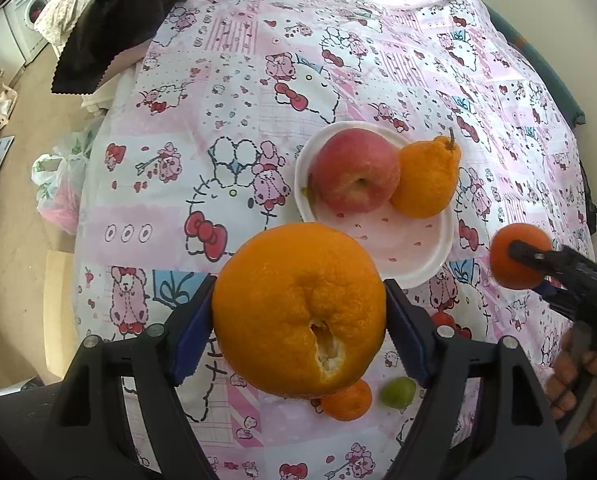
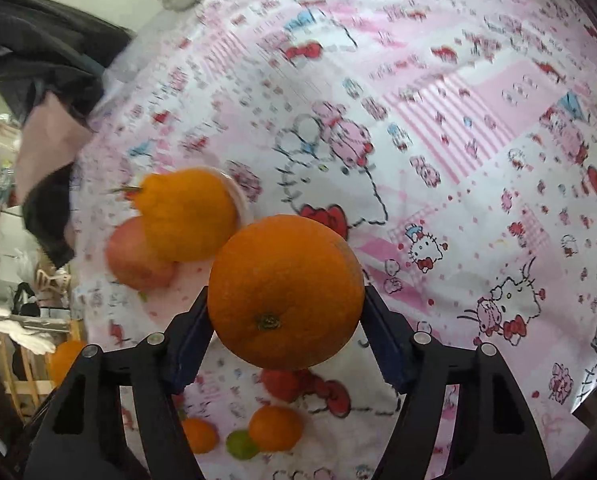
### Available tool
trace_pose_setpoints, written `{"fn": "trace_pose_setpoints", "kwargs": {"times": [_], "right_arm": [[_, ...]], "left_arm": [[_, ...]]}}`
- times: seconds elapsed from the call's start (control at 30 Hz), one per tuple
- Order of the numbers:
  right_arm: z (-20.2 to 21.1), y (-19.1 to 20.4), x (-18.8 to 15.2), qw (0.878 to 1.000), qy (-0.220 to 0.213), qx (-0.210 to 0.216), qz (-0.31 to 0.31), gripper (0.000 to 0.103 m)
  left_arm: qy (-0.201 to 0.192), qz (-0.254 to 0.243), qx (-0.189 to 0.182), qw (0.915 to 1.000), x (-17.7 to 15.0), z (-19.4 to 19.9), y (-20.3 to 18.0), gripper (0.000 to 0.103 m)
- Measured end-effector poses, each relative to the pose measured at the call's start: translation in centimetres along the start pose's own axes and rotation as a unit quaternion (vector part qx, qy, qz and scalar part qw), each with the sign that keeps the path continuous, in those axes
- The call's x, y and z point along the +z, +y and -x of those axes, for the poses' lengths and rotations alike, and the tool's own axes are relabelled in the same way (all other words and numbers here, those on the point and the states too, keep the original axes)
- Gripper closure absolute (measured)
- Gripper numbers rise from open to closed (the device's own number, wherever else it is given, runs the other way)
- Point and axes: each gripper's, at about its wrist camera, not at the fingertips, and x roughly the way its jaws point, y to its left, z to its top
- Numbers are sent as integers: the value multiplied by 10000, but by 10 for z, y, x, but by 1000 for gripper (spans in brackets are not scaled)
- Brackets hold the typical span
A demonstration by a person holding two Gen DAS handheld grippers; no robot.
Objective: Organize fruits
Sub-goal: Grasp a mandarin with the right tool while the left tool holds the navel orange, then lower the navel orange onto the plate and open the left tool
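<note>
My left gripper (image 1: 298,312) clamps a large torn-skinned orange (image 1: 298,312) above the pink cartoon-print cloth (image 1: 226,80); my right gripper (image 2: 285,312) clamps a smooth orange (image 2: 285,292). An apple (image 1: 354,170) sits on the white plate (image 1: 418,256). A washing machine (image 1: 30,16) stands far left.

A red apple (image 1: 356,176) and a bumpy orange (image 1: 426,180) are seen on the white plate (image 1: 414,248). Two oranges (image 1: 298,312) (image 2: 284,292) are held up above the cloth.

Bright daylight, right view motion-blurred
</note>
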Motion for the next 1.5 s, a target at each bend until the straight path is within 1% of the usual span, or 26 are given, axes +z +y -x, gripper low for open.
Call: {"fn": "trace_pose_setpoints", "kwargs": {"times": [0.07, 0.23, 0.37, 0.47, 0.53, 0.67, 0.73, 0.83, 0.9, 1.0, 1.1, 1.17, 1.23, 1.27, 1.37, 1.43, 1.5], "right_arm": [[18, 7, -4, 9995, -108, 254, 125, 30], [48, 25, -15, 9966, -233, 583, 542, 30], [54, 30, -20, 9941, -319, 863, 573, 30], [47, 25, -21, 9941, -240, 980, 390, 30], [41, 23, -20, 9944, -166, 989, 326, 30], [34, 28, -17, 9944, -90, 983, 388, 30], [31, 30, -16, 9941, -43, 1014, 396, 30], [27, 31, -14, 9939, 12, 1023, 415, 30], [26, 32, -13, 9937, 36, 1049, 406, 30], [24, 33, -11, 9932, 54, 1089, 406, 30], [24, 33, -10, 9929, 68, 1119, 408, 30], [23, 34, -9, 9924, 97, 1153, 414, 30], [21, 35, -8, 9921, 124, 1163, 443, 30], [21, 35, -7, 9921, 133, 1164, 445, 30], [19, 34, -5, 9919, 171, 1184, 424, 30], [19, 34, -4, 9917, 177, 1201, 434, 30], [21, 36, -5, 9914, 162, 1211, 479, 30]], "left_arm": [[-22, 23, -2, 10000, 0, 1, 1, 27], [-108, 50, -60, 9999, 3, 6, -1, 27], [-271, -91, -141, 9995, 7, 15, -10, 27], [-261, -137, -238, 9993, 15, 21, -13, 27], [-261, -150, -256, 9992, 27, 24, -15, 27], [-391, -320, -116, 9987, 56, 26, -24, 27], [-381, -275, -200, 9987, 77, 22, -28, 27], [-316, -278, -290, 9987, 103, 9, -39, 27], [-231, -380, -320, 9985, 122, -7, -53, 27], [-111, -487, -447, 9978, 142, -35, -70, 27], [-5, -536, -394, 9978, 157, -69, -83, 27], [37, -443, -304, 9985, 161, -87, -85, 27], [177, -393, -330, 9985, 164, -108, -86, 27], [182, -353, -353, 9986, 164, -115, -87, 27], [117, -431, -345, 9984, 166, -122, -92, 27], [217, -531, -450, 9973, 166, -128, -97, 26], [255, -631, -356, 9970, 165, -133, -102, 26]]}}
